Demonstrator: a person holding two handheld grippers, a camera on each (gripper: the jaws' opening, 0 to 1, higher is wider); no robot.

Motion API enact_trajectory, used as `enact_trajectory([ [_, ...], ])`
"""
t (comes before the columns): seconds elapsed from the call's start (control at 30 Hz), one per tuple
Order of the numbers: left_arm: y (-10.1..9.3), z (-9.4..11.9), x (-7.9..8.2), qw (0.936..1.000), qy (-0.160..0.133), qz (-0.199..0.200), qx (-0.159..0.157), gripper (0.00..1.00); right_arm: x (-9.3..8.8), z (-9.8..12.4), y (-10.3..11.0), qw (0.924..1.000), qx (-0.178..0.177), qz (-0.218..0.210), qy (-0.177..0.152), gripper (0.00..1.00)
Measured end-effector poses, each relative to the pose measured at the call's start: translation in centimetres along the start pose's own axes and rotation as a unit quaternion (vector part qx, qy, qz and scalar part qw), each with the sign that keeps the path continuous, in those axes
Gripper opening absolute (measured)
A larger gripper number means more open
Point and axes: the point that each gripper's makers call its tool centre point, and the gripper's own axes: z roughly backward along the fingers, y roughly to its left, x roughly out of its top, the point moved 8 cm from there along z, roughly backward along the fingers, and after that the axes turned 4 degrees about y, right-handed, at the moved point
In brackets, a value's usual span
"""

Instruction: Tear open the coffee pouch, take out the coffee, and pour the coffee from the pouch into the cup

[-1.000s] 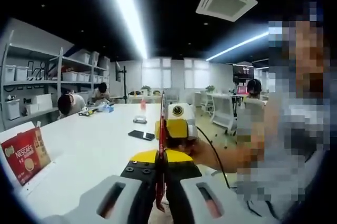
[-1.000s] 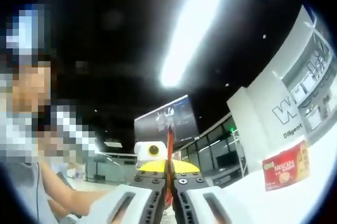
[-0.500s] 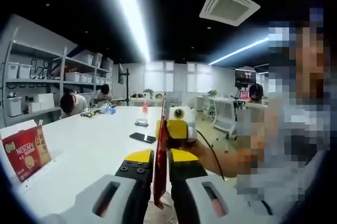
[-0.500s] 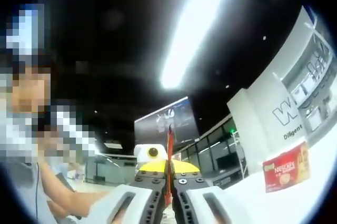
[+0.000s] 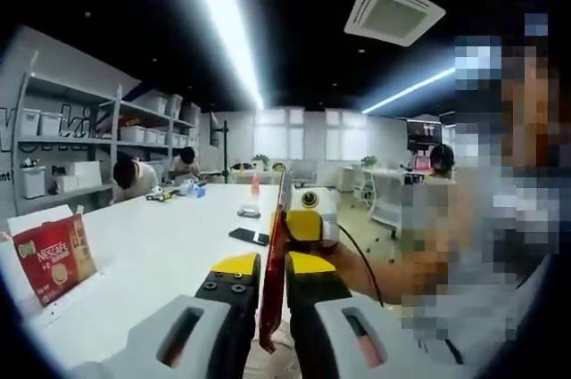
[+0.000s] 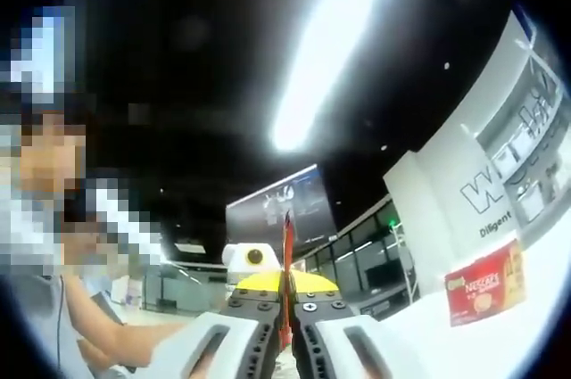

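We hold the red coffee pouch (image 5: 274, 259) edge-on in the air above the white table (image 5: 152, 250), the left gripper (image 5: 272, 285) clamped on it from one side and the right gripper (image 6: 286, 300) pinching it from the other. If we pull unevenly, the foil may slip out or rip low and spill; the tear line, seemingly intact, is hard to see edge-on.
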Motion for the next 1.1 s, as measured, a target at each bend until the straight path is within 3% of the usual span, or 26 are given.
enact_trajectory([
  [0.37,-0.46,-0.16,-0.57,0.9999,0.010,-0.007,-0.001,0.14,0.05,-0.14,0.08,1.0000,0.002,-0.001,0.002,0.03],
  [0.5,-0.59,0.47,-0.14,0.9999,-0.012,0.004,-0.008,0.16,-0.13,-0.35,0.29,1.0000,0.005,-0.002,0.006,0.03],
  [1.1,-0.71,-0.37,0.23,1.0000,-0.005,-0.007,-0.002,0.15,0.28,0.54,0.62,1.0000,-0.005,0.004,0.002,0.03],
])
